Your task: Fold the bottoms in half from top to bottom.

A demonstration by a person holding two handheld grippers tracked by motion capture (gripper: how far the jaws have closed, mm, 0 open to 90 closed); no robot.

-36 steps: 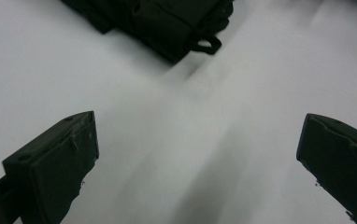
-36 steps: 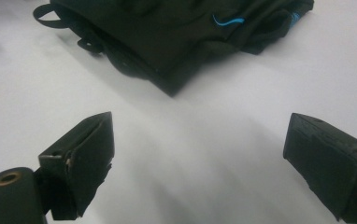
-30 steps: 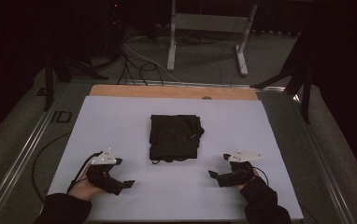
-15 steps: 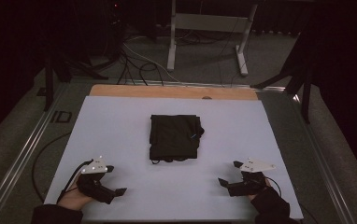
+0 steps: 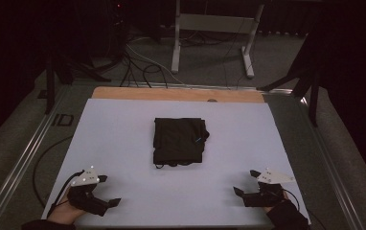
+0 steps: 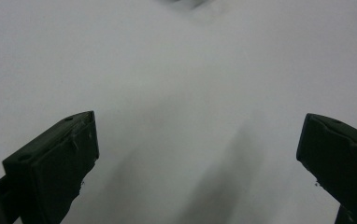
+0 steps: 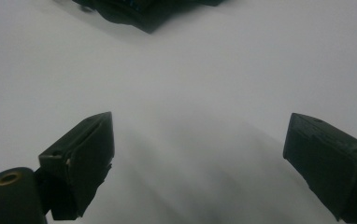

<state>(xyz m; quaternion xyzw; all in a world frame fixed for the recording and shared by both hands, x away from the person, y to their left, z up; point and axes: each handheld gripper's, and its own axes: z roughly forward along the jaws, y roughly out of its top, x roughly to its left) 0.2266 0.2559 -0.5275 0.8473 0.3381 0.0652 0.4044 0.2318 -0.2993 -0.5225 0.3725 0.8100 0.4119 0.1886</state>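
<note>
A folded black garment (image 5: 178, 141) lies flat in the middle of the white table cover (image 5: 119, 129). My left gripper (image 5: 109, 190) rests near the front left corner, open, with nothing between its jaws. Over at the front right, my right gripper (image 5: 245, 182) is also open and empty. Both are well short of the garment. In the left gripper view the left gripper (image 6: 197, 135) has its jaws spread wide over bare white cover. The right gripper (image 7: 198, 130) looks the same in its own view, with the garment's near edge (image 7: 144, 11) at the top.
A strip of wooden tabletop (image 5: 171, 94) shows beyond the cover's far edge. Metal rails (image 5: 23, 158) run along both sides of the table. On the floor behind are cables (image 5: 142, 62) and a white stand's legs (image 5: 210, 43).
Both grippers have drawn back toward the table's near edge and spread outward, away from the garment. The garment has not moved.
</note>
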